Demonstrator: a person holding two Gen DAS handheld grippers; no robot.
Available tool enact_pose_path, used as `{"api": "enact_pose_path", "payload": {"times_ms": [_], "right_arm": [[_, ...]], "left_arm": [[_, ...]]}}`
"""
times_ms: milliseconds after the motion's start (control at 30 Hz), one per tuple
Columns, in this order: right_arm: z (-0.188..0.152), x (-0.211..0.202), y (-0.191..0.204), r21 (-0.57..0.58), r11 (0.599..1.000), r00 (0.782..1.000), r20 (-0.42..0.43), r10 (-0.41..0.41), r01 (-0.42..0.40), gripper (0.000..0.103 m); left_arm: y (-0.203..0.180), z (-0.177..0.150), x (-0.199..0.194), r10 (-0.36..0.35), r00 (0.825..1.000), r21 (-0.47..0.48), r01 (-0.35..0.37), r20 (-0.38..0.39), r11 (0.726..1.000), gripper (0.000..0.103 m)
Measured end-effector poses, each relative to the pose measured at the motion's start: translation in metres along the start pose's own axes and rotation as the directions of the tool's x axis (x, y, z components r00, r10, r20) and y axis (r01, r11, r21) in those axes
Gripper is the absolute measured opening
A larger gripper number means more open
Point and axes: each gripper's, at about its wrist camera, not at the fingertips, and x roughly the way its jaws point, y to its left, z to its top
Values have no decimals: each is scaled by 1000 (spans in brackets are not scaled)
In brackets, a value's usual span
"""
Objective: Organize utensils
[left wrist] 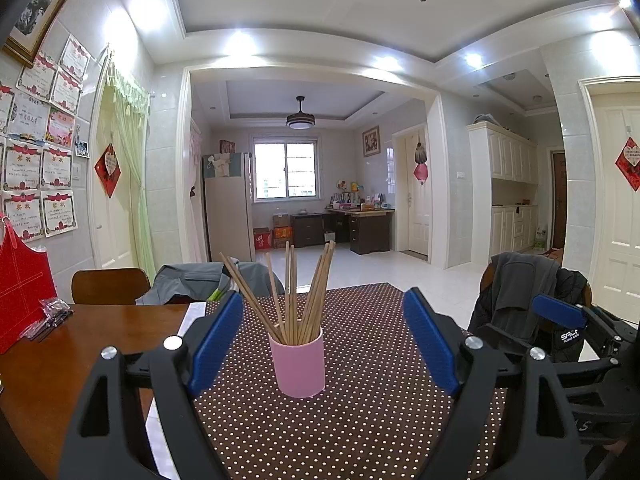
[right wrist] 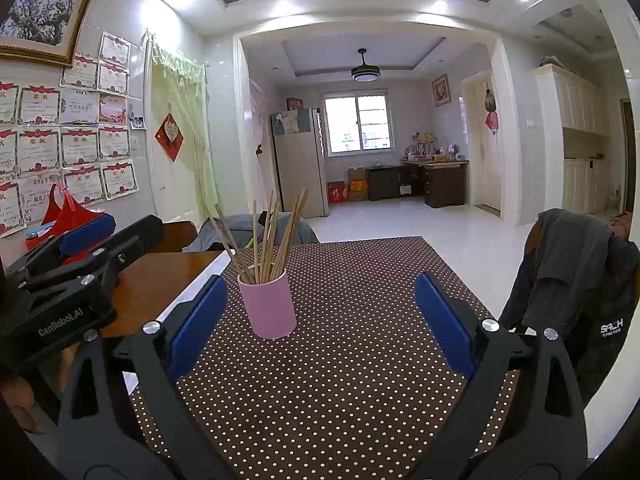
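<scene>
A pink cup [left wrist: 298, 364] stands upright on the brown dotted mat [left wrist: 360, 420] and holds several wooden chopsticks [left wrist: 298, 292] fanned out. My left gripper [left wrist: 324, 300] is open and empty, its blue pads either side of the cup, just short of it. In the right wrist view the cup [right wrist: 268, 304] with its chopsticks [right wrist: 268, 236] stands ahead and left of centre. My right gripper [right wrist: 322, 284] is open and empty, behind the cup. The left gripper body [right wrist: 60, 280] shows at that view's left; the right gripper [left wrist: 576, 320] shows at the left view's right edge.
The mat [right wrist: 340, 360] covers a wooden table [left wrist: 48, 360]. A red bag [left wrist: 20, 280] and a small plastic packet [left wrist: 52, 312] lie at the table's left. Chairs draped with jackets stand at the far side [left wrist: 200, 280] and the right [right wrist: 580, 280].
</scene>
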Motion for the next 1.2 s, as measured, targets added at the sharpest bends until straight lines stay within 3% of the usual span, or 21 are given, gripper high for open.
{"api": "enact_pose_path", "payload": {"times_ms": [1200], "right_arm": [[-2,1,2,2,1000,1000,-7,3,-3,93]], "left_arm": [[-1,1,0,-1,1000,-3,1,-6,1000,81]]}}
